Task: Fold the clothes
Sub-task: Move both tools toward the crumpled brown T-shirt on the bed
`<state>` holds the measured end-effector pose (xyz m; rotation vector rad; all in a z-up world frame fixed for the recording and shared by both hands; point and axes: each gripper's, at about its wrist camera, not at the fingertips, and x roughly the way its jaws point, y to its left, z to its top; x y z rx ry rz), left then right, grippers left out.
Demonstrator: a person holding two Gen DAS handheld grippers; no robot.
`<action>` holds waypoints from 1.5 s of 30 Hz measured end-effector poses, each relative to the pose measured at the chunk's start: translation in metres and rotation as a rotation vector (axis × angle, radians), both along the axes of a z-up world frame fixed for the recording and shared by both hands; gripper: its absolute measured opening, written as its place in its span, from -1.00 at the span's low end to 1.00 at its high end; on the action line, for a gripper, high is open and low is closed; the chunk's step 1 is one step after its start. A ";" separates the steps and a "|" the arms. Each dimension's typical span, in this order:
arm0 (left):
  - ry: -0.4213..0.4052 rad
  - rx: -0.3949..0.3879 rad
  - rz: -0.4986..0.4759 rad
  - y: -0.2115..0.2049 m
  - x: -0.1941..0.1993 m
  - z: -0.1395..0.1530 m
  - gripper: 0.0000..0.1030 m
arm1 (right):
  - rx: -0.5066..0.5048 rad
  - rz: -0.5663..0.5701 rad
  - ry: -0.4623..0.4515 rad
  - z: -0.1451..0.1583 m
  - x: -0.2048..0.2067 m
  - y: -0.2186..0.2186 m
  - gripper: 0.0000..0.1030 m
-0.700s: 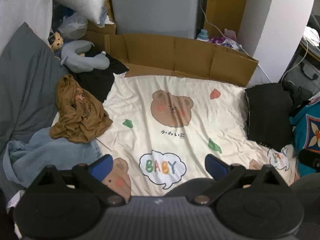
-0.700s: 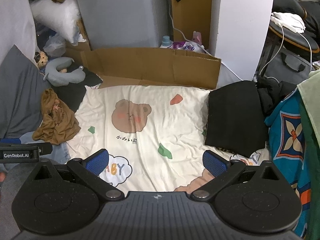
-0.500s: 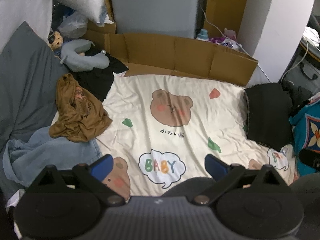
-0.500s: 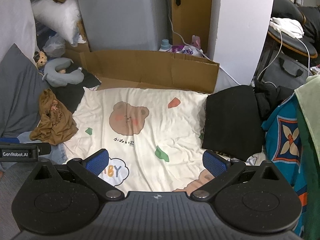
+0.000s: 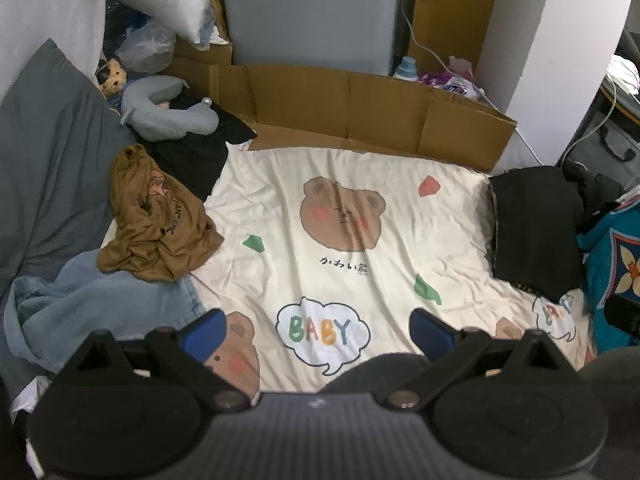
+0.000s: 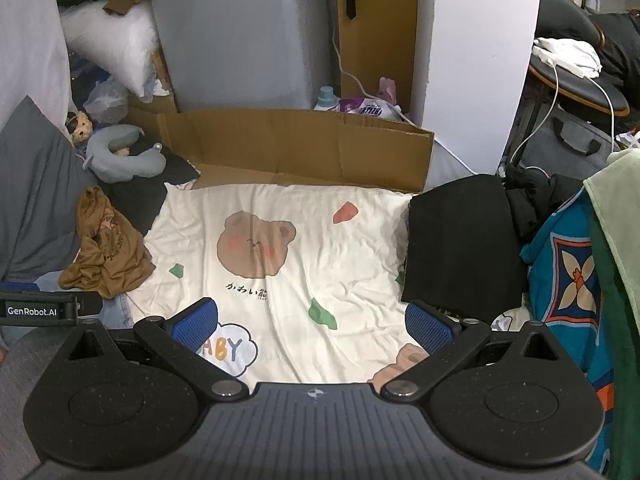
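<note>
We hover with the left gripper (image 5: 316,326) and right gripper (image 6: 312,318) both released and empty above the bear blanket (image 5: 344,248). We judge we're choosing a garment: the crumpled brown shirt (image 5: 156,232) at the blanket's left edge needs grasping next.

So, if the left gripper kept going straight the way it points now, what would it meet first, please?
Most likely the cream bear blanket, near its BABY bubble. The open left gripper has nothing between its jaws; depth is hard to judge.
</note>
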<state>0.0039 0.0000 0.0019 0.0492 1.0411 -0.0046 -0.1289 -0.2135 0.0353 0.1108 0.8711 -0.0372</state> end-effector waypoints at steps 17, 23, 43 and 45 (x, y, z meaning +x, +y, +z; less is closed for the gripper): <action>0.033 -0.010 0.016 0.013 0.001 0.000 0.94 | 0.112 -0.009 0.044 -0.001 0.005 -0.018 0.99; 0.026 -0.023 -0.007 0.011 -0.003 0.008 0.94 | 0.099 0.004 0.041 0.003 0.004 -0.016 0.99; 0.014 -0.016 0.056 0.053 0.008 0.033 0.95 | 0.123 0.003 0.012 0.028 -0.001 -0.018 1.00; 0.009 -0.004 0.056 0.058 0.009 0.034 0.96 | 0.136 0.009 0.012 0.028 -0.001 -0.019 1.00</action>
